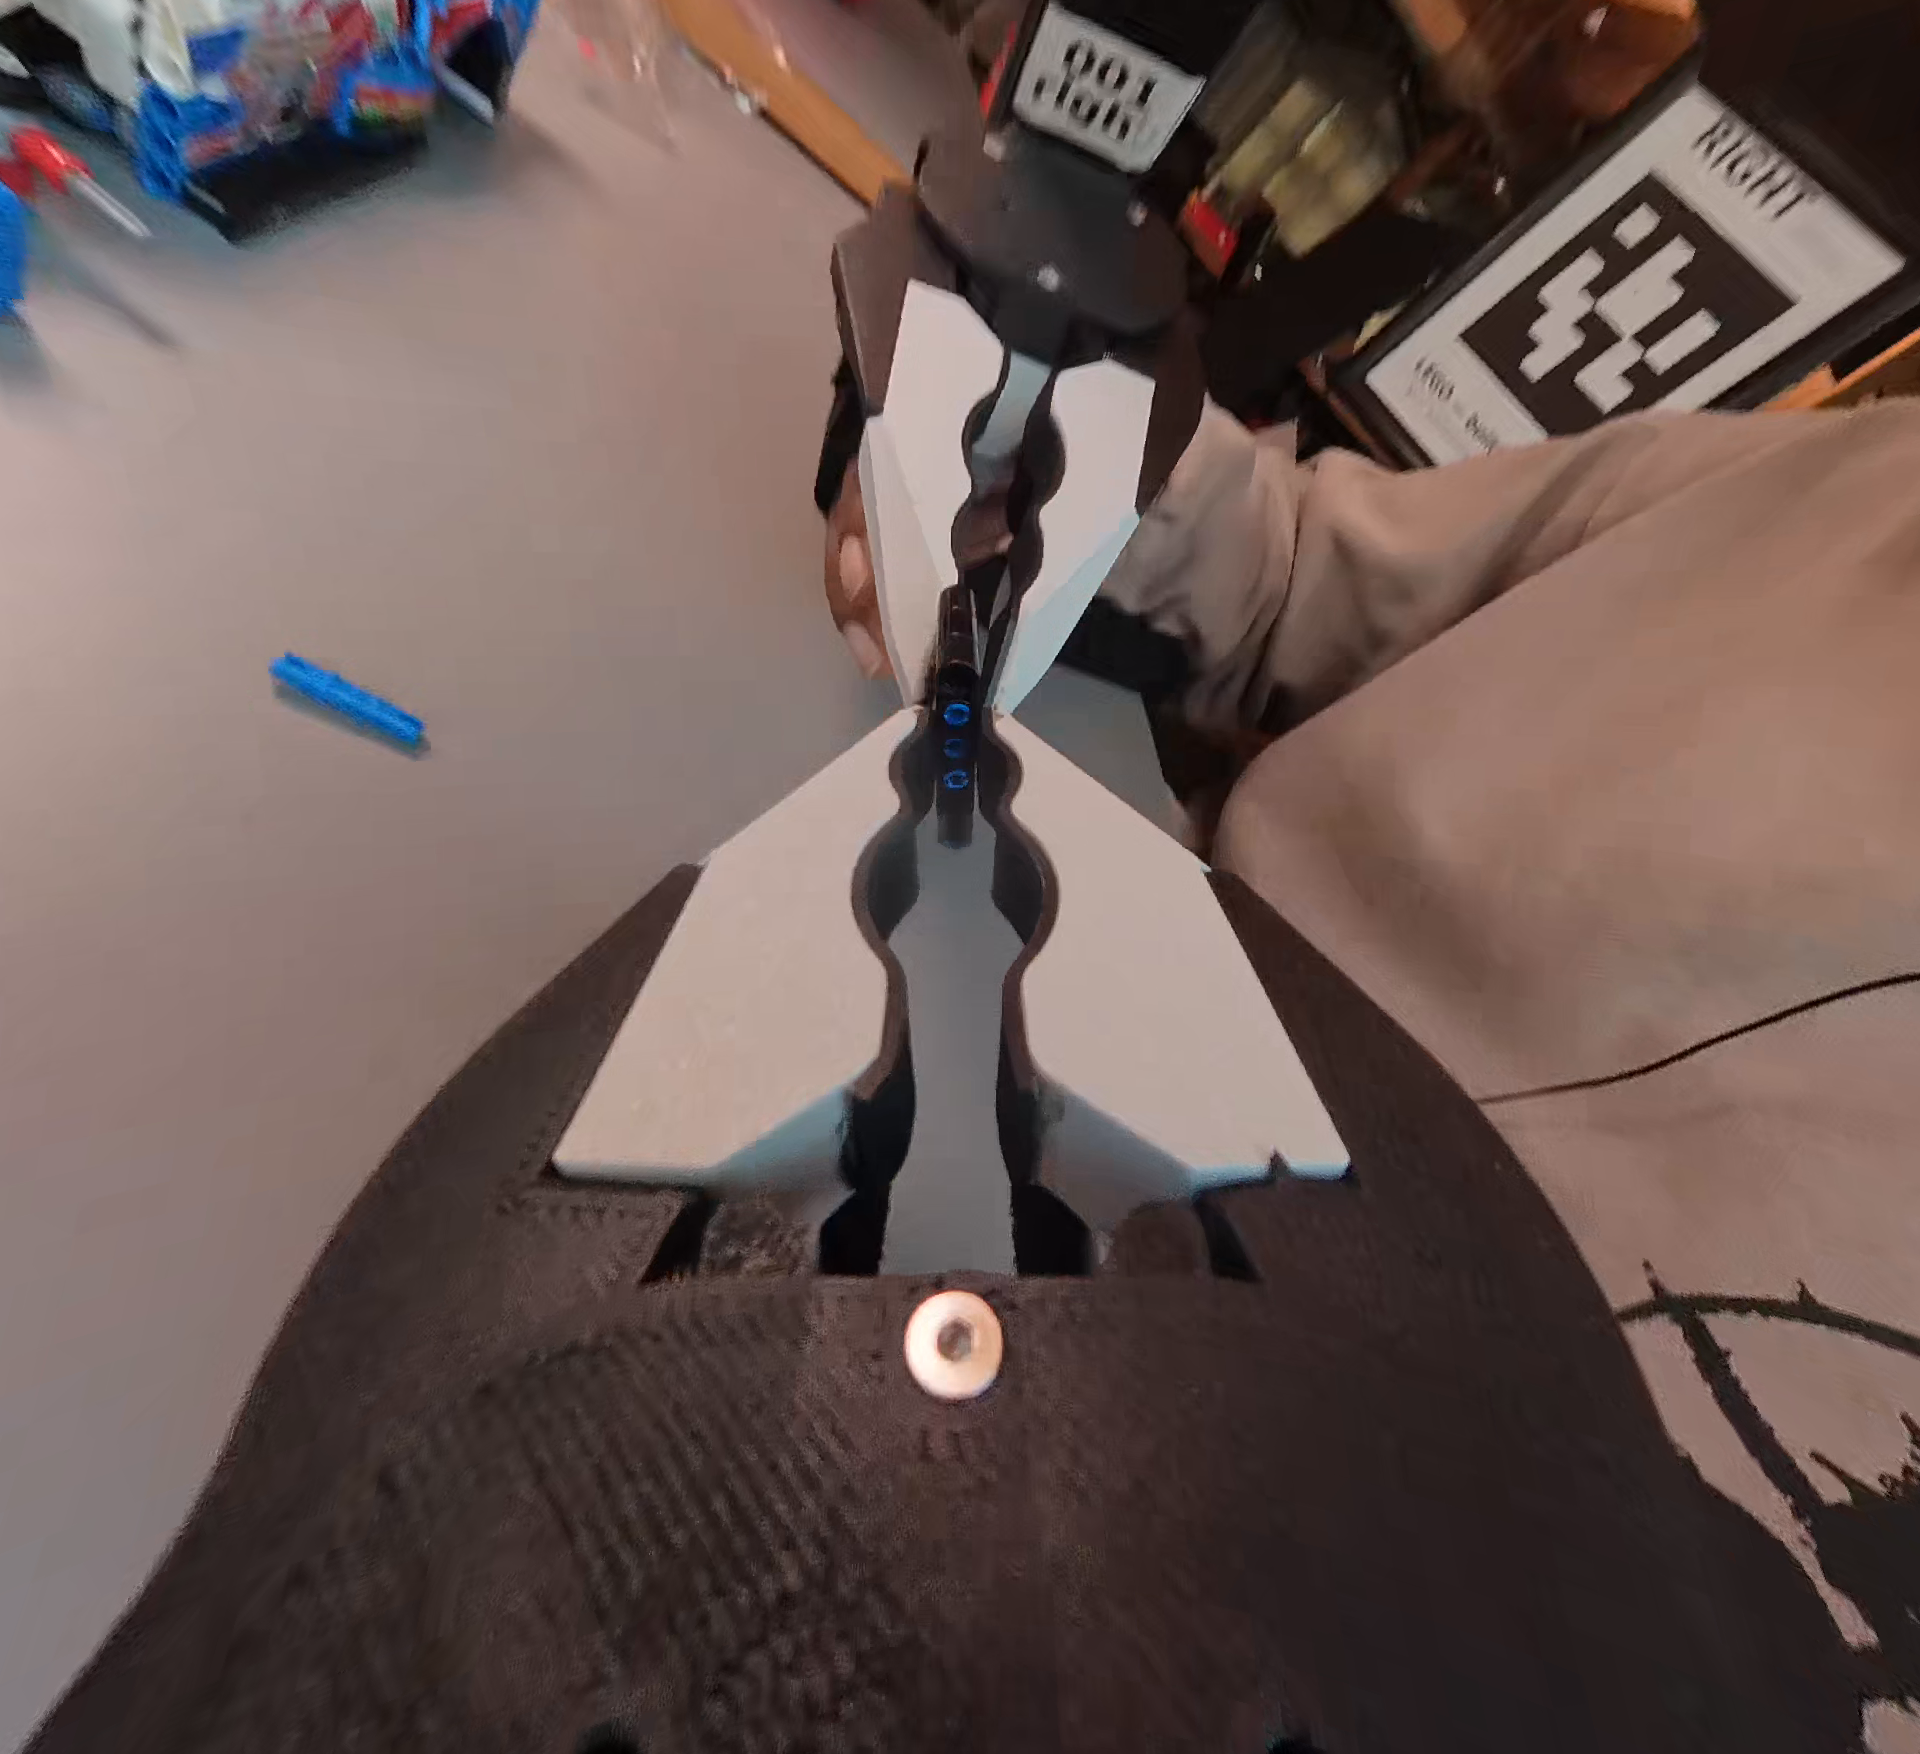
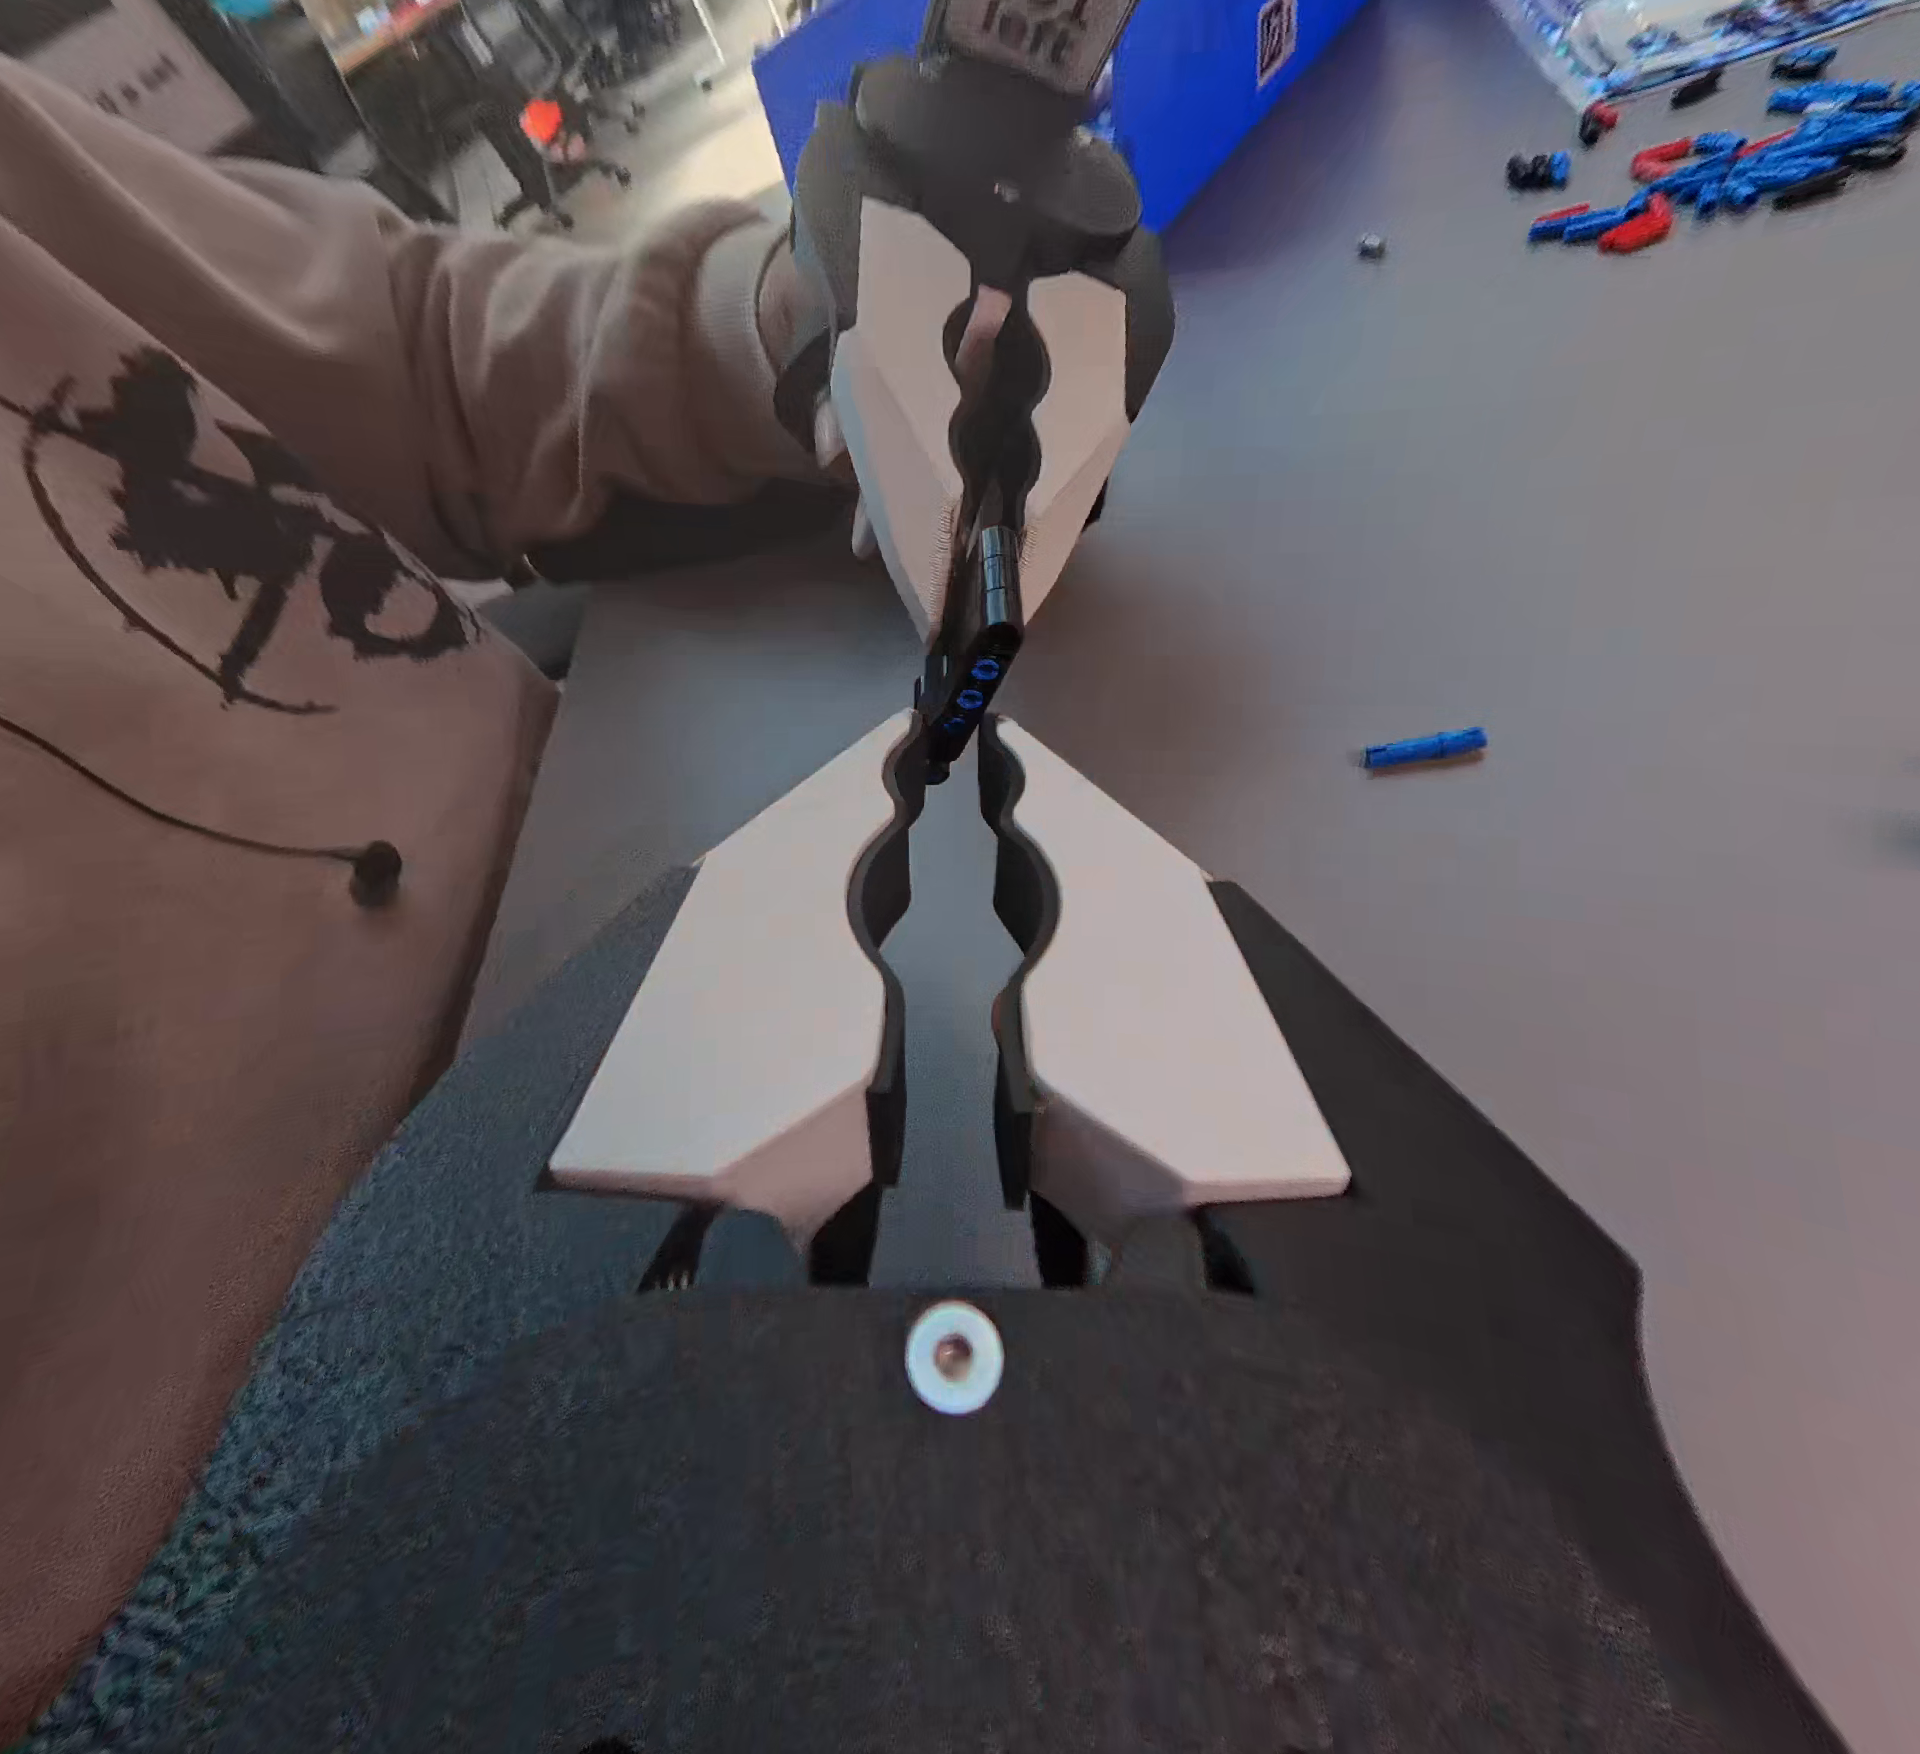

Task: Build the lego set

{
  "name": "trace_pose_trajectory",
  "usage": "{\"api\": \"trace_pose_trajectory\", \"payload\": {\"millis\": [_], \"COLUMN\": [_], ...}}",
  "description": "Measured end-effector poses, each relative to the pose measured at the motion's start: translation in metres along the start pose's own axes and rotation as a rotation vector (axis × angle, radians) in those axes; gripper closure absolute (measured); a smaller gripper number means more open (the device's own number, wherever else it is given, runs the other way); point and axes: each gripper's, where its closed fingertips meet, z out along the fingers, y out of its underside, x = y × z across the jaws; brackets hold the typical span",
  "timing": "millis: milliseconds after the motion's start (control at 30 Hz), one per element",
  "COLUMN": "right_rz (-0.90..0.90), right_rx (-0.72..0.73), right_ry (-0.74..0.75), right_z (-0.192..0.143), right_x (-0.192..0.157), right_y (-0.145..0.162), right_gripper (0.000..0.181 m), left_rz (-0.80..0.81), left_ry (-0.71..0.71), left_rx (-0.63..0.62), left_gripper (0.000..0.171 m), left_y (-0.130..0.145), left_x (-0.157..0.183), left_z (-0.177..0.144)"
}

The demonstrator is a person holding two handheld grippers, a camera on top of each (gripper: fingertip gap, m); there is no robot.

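Two grippers tip to tip, left gripper (image 1: 957,736) and right gripper (image 2: 948,736), jaws clamped on one black beam (image 1: 956,748); one loose blue pin (image 2: 1423,747) on table (image 1: 520,509)

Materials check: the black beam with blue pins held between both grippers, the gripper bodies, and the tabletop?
Black beam: glossy moulded plastic, going by the sharp highlights; blue pins likely the same.
Left gripper and right gripper bodies: matte black, fine layer ridges suggest 3D-printed plastic; pale finger faces smooth, material unclear.
Table: smooth grey, probably laminate.

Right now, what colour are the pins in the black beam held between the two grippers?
Blue, in the black beam; clearest in the left wrist view.
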Motion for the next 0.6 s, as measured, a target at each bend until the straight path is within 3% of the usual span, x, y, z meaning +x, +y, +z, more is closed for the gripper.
{"api": "trace_pose_trajectory", "payload": {"millis": [67, 167, 267, 467, 600], "right_rz": [-0.113, -0.414, -0.558, -0.573, -0.504], "right_rx": [-0.112, -0.173, -0.200, -0.305, -0.325], "right_ry": [0.023, 0.072, 0.015, -0.069, 0.016], "right_z": [0.004, 0.005, 0.005, 0.011, 0.003], "right_x": [-0.004, -0.010, -0.028, -0.042, -0.019], "right_y": [0.016, 0.021, 0.027, 0.055, 0.056], "right_gripper": [0.170, 0.135, 0.127, 0.155, 0.175], "left_rz": [-0.002, -0.022, -0.032, -0.050, -0.013], "left_ry": [-0.002, 0.072, 0.134, 0.174, 0.070], "left_rx": [-0.116, -0.223, -0.327, -0.414, -0.280], "left_gripper": [0.166, 0.166, 0.166, 0.166, 0.157], "left_y": [0.018, 0.035, 0.049, 0.062, 0.037], "left_x": [0.000, 0.013, 0.022, 0.024, 0.010], "left_z": [0.005, 0.014, 0.025, 0.031, 0.024]}}
